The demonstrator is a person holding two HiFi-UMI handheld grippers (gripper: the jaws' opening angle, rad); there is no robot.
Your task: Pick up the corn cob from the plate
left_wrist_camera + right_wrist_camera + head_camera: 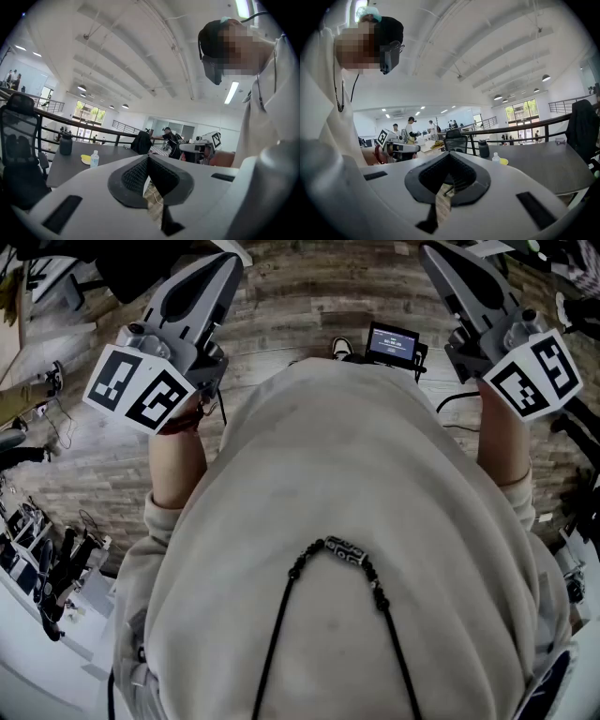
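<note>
Room: a large hall with a white beamed ceiling, strip lights and tall windows at the far end; a brown wood-plank floor point(309, 296) lies under the person.
Surface: a dark grey tabletop point(70, 171) beside a black metal railing point(93, 129), well away from both grippers.
On the surface: a dark lidded jug point(65, 143) stands upright, and a clear plastic water bottle point(94, 158) stands near it.
Corn cob: not clearly made out. A small yellow item point(85, 159) lies on the surface just beside the water bottle, too small to tell whether it is cob or plate.
Left gripper point(148, 159): held up in front of the person's chest, its black ribbed fingers point(136, 176) meeting at the tips with nothing between them.
Right gripper point(449, 154): held up likewise, its fingers point(461, 173) closed tip to tip and empty.
Person: a cream sweatshirt point(356, 521) fills the head view, with a black cord necklace carrying a patterned bead point(344, 550).
Background: a black mesh office chair point(18, 140) stands by the surface, and other people stand at desks far off.
</note>
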